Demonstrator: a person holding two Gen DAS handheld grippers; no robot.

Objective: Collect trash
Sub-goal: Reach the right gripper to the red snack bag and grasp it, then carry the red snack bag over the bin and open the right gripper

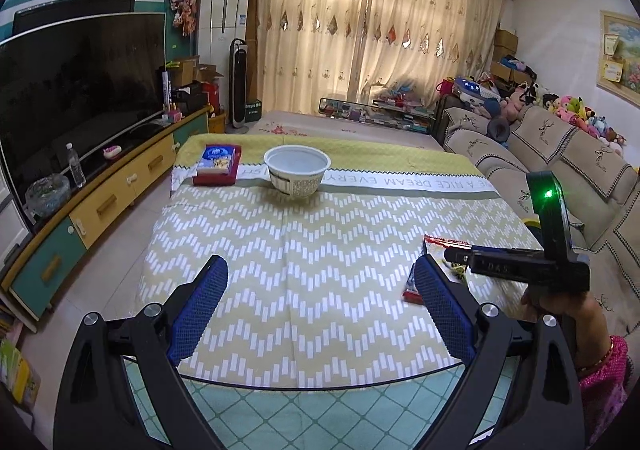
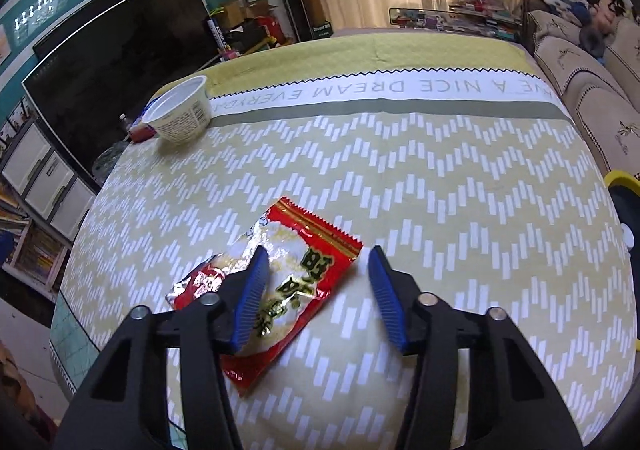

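Home living rm. Big flat-screen TV on a low yellow/teal cabinet w/ drawers, beige sofa w/ plush toys piled along its back, drawn embroidered curtains, tall standing AC unit, tower fan, framed picture on wall, cloth-covered bench, tiled floor.

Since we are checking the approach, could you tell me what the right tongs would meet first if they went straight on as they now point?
Most likely the red snack wrapper: the right tongs stand open just above it on the patterned tablecloth, though their exact height is unclear.
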